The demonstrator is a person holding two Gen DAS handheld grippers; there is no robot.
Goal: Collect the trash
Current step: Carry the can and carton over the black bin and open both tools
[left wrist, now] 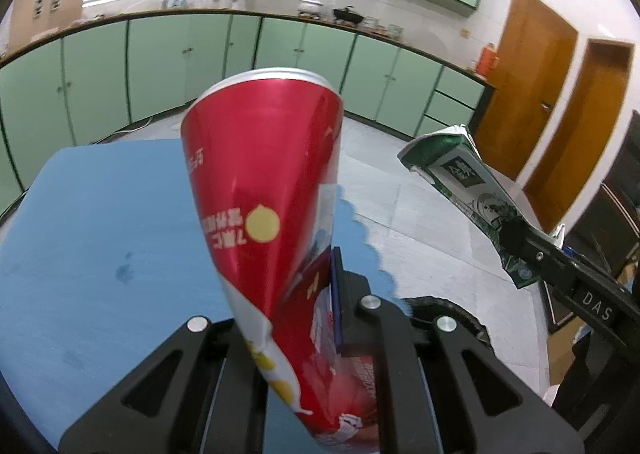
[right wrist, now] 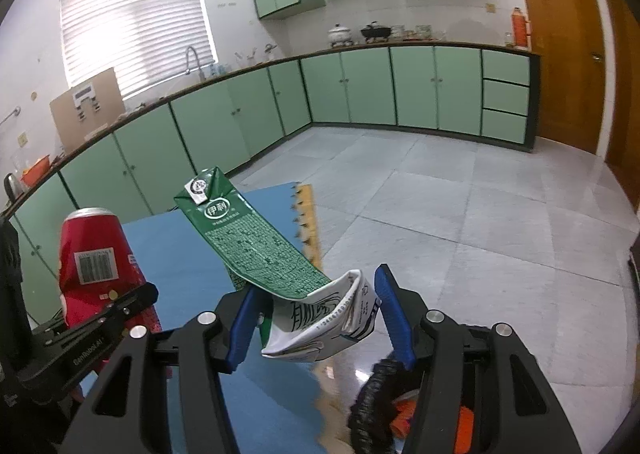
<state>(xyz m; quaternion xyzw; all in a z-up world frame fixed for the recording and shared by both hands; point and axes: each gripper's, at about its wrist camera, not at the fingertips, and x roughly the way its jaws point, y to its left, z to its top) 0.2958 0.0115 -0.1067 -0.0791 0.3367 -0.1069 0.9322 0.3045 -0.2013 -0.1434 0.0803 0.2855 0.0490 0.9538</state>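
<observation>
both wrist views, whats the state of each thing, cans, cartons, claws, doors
red can: crushed flat at its lower end, pinched in the left claw, off the mat
green milk carton: flattened, bent, held in the right claw
blue mat: lying flat
black bin: open, orange scraps inside
wooden door: shut

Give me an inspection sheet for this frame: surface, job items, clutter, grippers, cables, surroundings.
Surface: blue mat, faint stains.
Job's things: crushed red can and flattened green milk carton, both lifted; black bin below right.
Clutter: nothing seen.
Grippers: left gripper shut on the can; right gripper clamped on the carton's crumpled end.
Cables: one along the floor by the cabinets.
Surroundings: green kitchen cabinets, tiled floor, wooden doors.
</observation>
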